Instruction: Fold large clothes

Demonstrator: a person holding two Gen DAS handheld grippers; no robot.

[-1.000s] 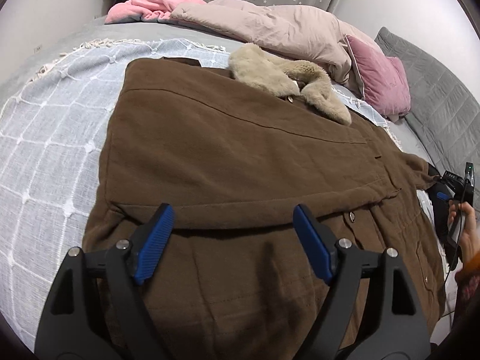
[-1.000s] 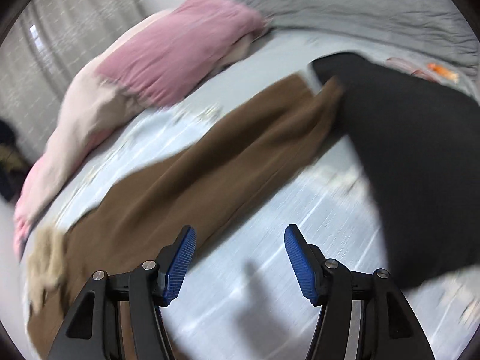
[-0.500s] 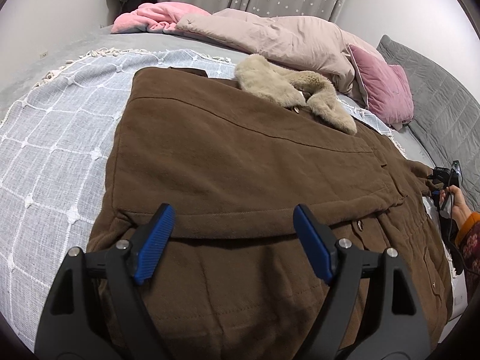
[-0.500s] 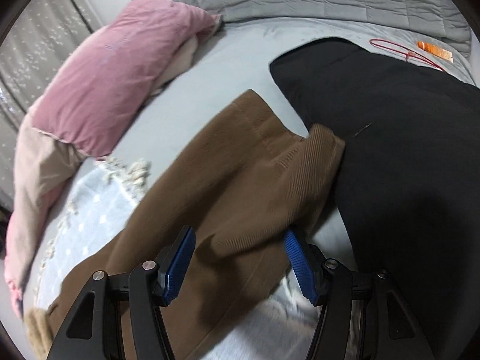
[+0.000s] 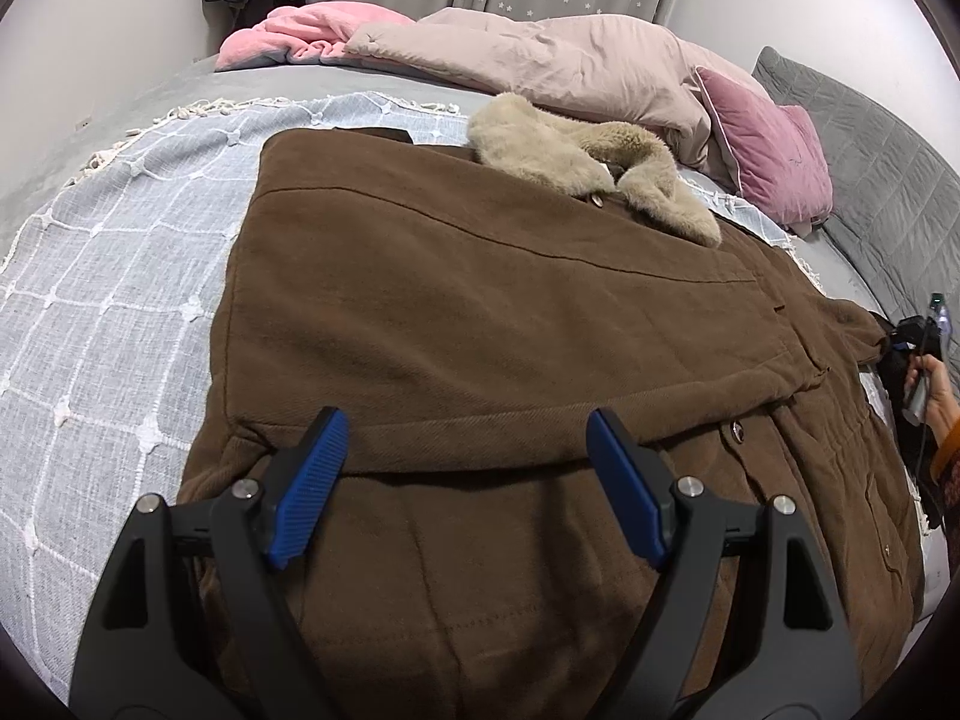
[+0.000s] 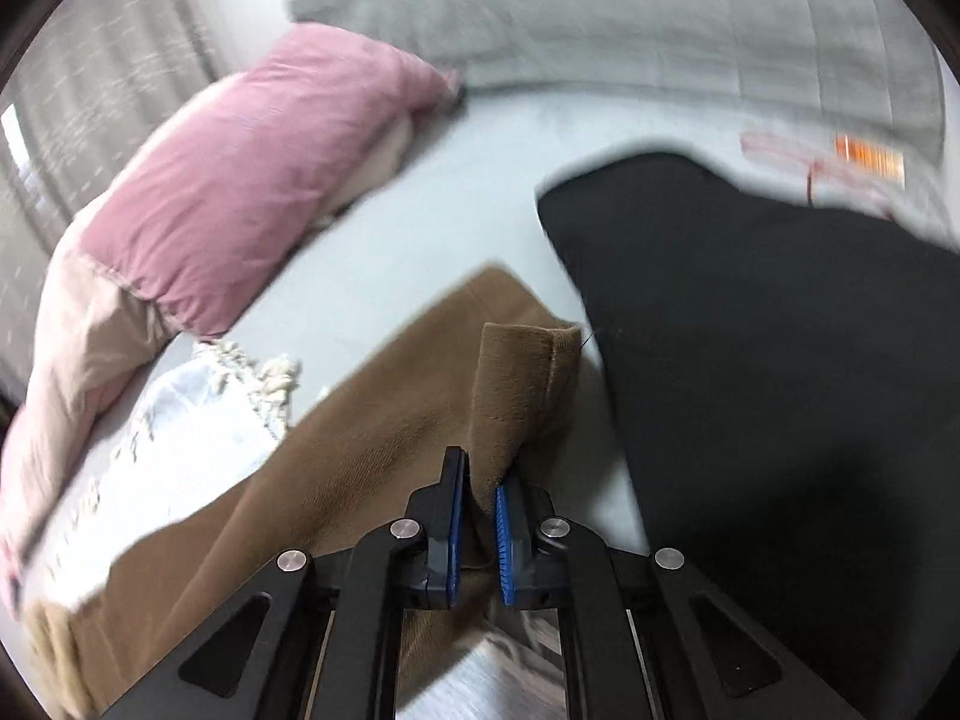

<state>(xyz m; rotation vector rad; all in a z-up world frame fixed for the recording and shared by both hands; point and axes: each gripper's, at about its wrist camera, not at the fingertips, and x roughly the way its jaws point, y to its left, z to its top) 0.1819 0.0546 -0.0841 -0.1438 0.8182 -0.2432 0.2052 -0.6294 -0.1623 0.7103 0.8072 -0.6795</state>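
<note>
A large brown coat (image 5: pixel 480 330) with a beige fur collar (image 5: pixel 576 162) lies spread on the bed, one sleeve folded across its front. My left gripper (image 5: pixel 465 468) hovers open over the coat's lower front with nothing between its blue pads. At the coat's far right end, a hand holds my right gripper (image 5: pixel 912 342). In the right wrist view, my right gripper (image 6: pixel 480 486) is shut on the cuff end of the brown sleeve (image 6: pixel 516 378), which bunches up between the pads.
A grey-blue checked throw (image 5: pixel 120 300) covers the bed under the coat. Behind lie a pink blanket (image 5: pixel 312 30), a beige duvet (image 5: pixel 570 60) and a pink pillow (image 6: pixel 252 174). A black garment (image 6: pixel 780 390) lies right of the sleeve. A grey quilt (image 5: pixel 888 150) borders the bed.
My right gripper moved over to the sleeve's cuff end and shut on it. The left gripper kept still and open.
</note>
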